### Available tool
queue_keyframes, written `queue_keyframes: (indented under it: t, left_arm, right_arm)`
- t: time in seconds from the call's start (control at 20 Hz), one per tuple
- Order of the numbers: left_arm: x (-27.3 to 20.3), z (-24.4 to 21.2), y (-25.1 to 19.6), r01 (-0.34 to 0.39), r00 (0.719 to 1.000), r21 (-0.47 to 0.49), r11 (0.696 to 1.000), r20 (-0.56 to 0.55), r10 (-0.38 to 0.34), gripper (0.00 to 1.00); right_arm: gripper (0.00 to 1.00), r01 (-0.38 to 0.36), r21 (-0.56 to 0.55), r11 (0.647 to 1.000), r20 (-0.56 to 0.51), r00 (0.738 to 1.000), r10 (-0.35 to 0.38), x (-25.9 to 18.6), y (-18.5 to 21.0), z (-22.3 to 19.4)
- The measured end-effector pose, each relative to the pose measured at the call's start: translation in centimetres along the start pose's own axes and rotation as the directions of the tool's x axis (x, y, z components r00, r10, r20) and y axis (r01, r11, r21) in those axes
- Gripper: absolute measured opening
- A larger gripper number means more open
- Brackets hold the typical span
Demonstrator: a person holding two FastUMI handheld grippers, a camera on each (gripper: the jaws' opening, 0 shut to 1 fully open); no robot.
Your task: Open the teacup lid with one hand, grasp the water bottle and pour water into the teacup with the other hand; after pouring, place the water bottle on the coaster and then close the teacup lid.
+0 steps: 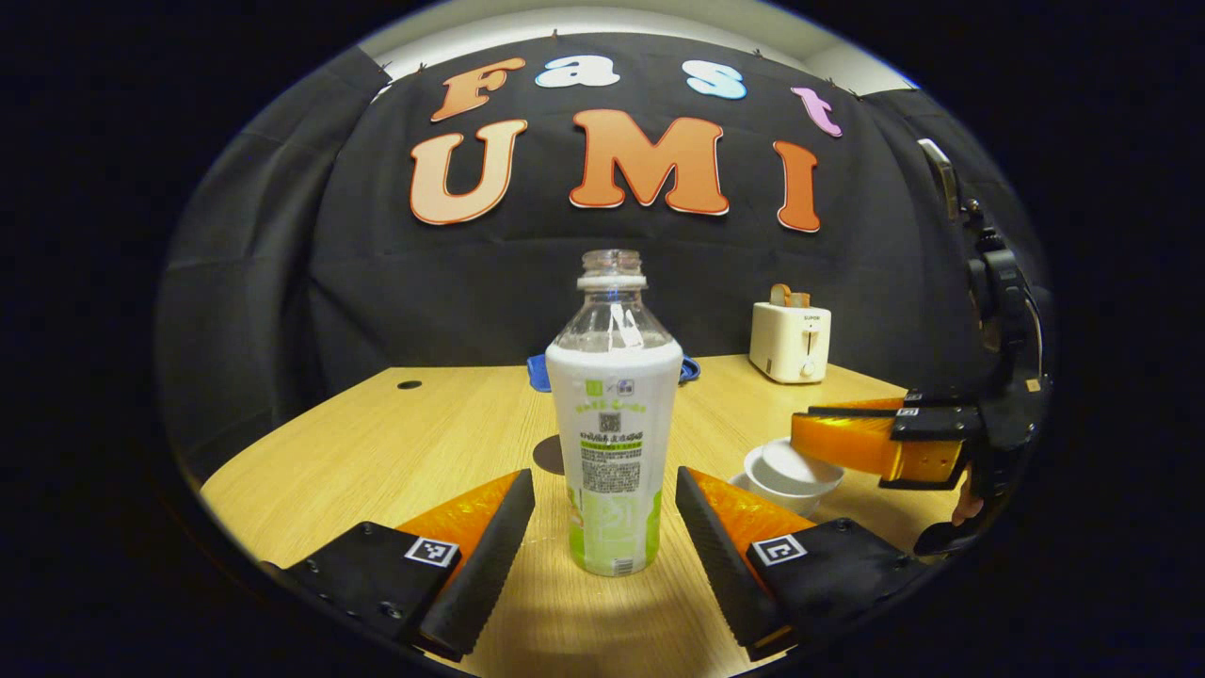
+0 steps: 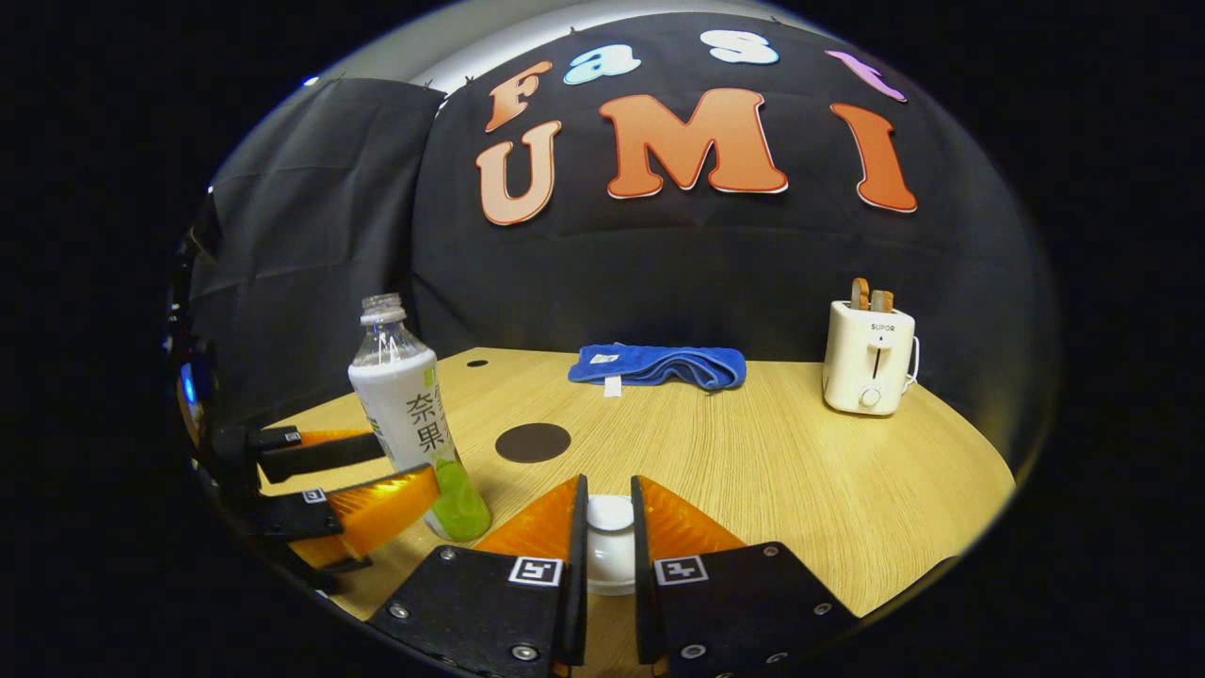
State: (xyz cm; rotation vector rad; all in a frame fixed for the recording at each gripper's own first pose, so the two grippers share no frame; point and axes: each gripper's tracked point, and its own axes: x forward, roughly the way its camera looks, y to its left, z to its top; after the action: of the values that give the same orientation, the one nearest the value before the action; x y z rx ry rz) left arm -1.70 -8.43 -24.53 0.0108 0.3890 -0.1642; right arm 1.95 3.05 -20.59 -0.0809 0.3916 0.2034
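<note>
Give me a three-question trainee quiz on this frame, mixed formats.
1. True or false: the water bottle has its cap on.
2. The right gripper is closed on: A) the toaster B) the teacup lid C) the blue cloth.
3. Fill in: the left gripper stands open with the ____ between its fingers.

Key: 1. False, the neck is open. 2. B. 3. Water bottle.

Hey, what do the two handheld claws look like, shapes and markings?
The left claw and the right claw each have two wedge-shaped fingers mounted on black blocks with screws. Each block carries a square black-and-white marker. The left claw's inner pads are ribbed.
</note>
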Motion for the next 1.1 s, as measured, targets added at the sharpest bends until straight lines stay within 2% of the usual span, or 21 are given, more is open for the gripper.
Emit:
queue_keyframes:
  t: [0.3,0.4,0.45,0.7,0.85,1.1]
  left_arm:
    - [1.3,-0.3,0.4,-0.002,1.0,0.013,1.0,0.005,0.002,0.96]
    - [1.5,0.1,0.2,0.002,1.0,0.007,1.0,0.024,-0.002,0.83]
    - [1.8,0.1,0.2,0.006,1.0,0.001,1.0,0.026,-0.006,0.72]
    - [1.5,0.0,0.1,0.014,0.999,0.003,1.0,0.032,-0.014,0.67]
    - [1.7,0.0,0.4,-0.003,1.0,0.051,0.999,0.023,0.002,0.68]
    - [2.0,1.4,1.2,-0.049,0.998,0.215,0.975,0.043,0.04,0.67]
  right_arm:
    - [0.21,0.005,0.005,1.0,0.053,0.999,-0.006,-1.5,-0.6,2.0]
    - [0.22,0.008,0.016,1.0,0.068,0.998,-0.009,-1.9,-0.7,2.6]
    - [0.21,0.009,0.02,1.0,0.073,0.997,-0.01,-1.9,-0.8,2.7]
    - [0.21,0.025,0.024,0.999,0.079,0.997,-0.027,-2.3,-1.5,2.9]
    - [0.21,0.042,0.022,0.999,0.085,0.995,-0.044,-2.6,-2.0,3.1]
    - [0.21,0.068,0.022,0.997,0.124,0.99,-0.07,-3.7,-3.0,4.4]
